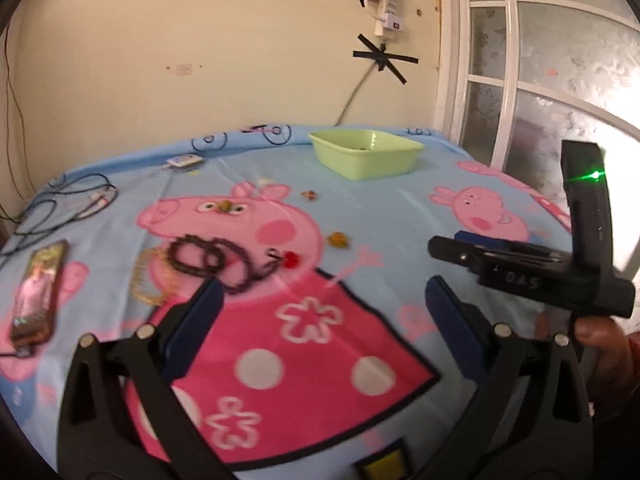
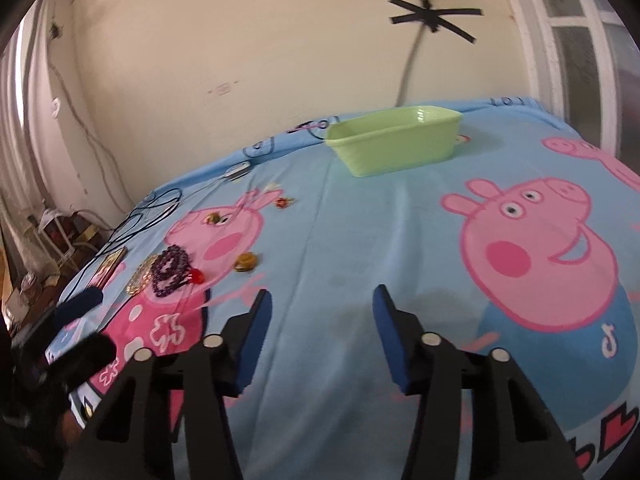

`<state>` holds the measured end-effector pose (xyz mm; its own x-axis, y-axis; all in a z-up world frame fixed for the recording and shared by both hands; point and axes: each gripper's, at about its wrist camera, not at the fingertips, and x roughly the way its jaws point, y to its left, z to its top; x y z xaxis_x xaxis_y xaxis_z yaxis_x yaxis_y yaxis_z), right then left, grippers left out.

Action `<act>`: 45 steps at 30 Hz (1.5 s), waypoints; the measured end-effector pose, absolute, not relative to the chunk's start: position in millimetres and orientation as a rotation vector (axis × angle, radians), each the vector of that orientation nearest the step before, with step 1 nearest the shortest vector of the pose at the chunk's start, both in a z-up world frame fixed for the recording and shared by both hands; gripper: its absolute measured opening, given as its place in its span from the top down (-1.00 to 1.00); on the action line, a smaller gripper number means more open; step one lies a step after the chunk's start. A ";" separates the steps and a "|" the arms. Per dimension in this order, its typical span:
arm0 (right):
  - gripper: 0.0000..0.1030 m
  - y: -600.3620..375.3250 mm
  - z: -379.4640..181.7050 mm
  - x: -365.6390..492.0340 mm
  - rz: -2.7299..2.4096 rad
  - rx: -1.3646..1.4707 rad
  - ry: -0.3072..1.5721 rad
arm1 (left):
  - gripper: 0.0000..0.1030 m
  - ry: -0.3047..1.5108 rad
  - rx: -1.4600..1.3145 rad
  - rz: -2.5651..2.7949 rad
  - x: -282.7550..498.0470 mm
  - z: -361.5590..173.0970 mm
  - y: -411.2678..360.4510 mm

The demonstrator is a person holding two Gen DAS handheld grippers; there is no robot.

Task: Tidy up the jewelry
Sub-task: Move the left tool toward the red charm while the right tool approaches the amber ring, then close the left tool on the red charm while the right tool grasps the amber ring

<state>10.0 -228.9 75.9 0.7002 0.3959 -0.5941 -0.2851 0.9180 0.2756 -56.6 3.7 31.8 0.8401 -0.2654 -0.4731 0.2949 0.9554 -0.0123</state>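
**Both claws empty over the cartoon-pig blanket**

My left claw (image 1: 320, 304) hangs released above the blue cartoon-pig blanket (image 1: 380, 216), nothing between its blue pads. My right claw (image 2: 322, 300) is parted too, narrower, and grasps nothing. The dark beaded necklace (image 1: 212, 260) lies on the blanket touching a gold chain (image 1: 148, 280), a red bead (image 1: 292, 260) beside it. The pale green plastic tub (image 1: 366, 154) sits well beyond them, near the wall.
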 end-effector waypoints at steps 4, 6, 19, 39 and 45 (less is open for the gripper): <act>0.76 -213.5 82.7 16.5 0.450 0.135 0.697 | -0.66 0.505 0.083 -0.267 -43.8 37.2 19.9; 0.77 -208.4 82.8 19.8 0.467 0.134 0.703 | -0.60 0.525 0.086 -0.266 -35.9 37.4 24.5; 0.77 -174.6 86.4 63.7 0.595 0.011 0.838 | -0.19 0.684 0.217 -0.419 29.8 30.2 11.4; 1.00 -142.8 67.4 87.3 0.690 -0.229 0.906 | 0.64 0.843 0.173 -0.522 56.2 9.4 -0.7; 1.00 -188.8 69.9 74.1 0.623 -0.139 0.886 | 0.64 0.850 0.147 -0.589 59.9 16.4 -26.3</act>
<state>74.1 -188.8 69.9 0.4694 0.4505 -0.7594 -0.5616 0.8160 0.1370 59.9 -26.3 16.4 0.5120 -0.4302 -0.7435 0.5445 0.8320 -0.1064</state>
